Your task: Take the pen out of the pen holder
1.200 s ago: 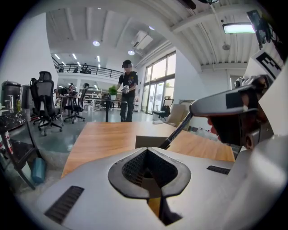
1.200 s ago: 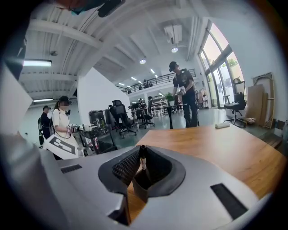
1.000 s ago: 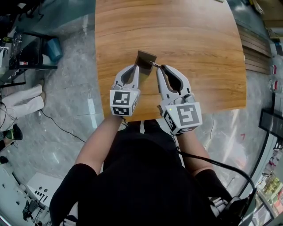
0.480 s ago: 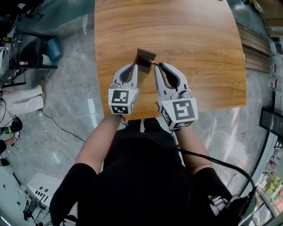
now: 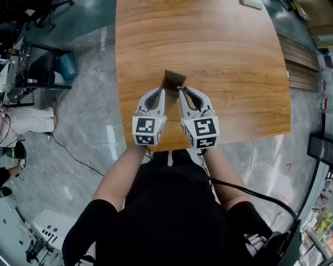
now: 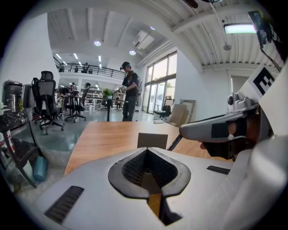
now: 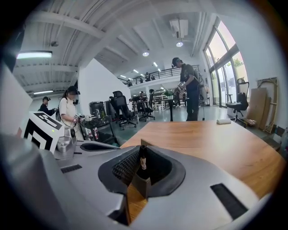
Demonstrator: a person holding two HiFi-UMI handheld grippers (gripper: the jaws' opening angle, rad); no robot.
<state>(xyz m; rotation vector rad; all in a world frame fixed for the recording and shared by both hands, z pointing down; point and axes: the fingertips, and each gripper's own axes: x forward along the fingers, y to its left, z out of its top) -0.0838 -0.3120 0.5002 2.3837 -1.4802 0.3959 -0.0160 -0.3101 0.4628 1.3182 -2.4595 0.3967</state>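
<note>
Setting: open-plan office with a grey marble floor (image 5: 88, 114). Work surface is a light brown wood-grain table (image 5: 234, 62).

Item 1, left gripper (image 5: 162, 90): jaws pressed together at the tips with nothing between them. The tips sit at the near-left edge of item 3; whether they touch it cannot be told.

Item 2, right gripper (image 5: 182, 90): jaws pinched on the upper end of item 4.

Item 3, small brown square-sided pen holder (image 5: 174, 80): upright on the table, just ahead of both grippers.

Item 4, thin dark pen (image 6: 173, 141): slants from the right gripper's tips down to the holder's right top edge.

Surroundings: a small white flat object (image 5: 251, 4) at the table's far edge, well apart. Black office chairs (image 6: 45, 99) and standing persons (image 7: 191, 87) are beyond the table.
</note>
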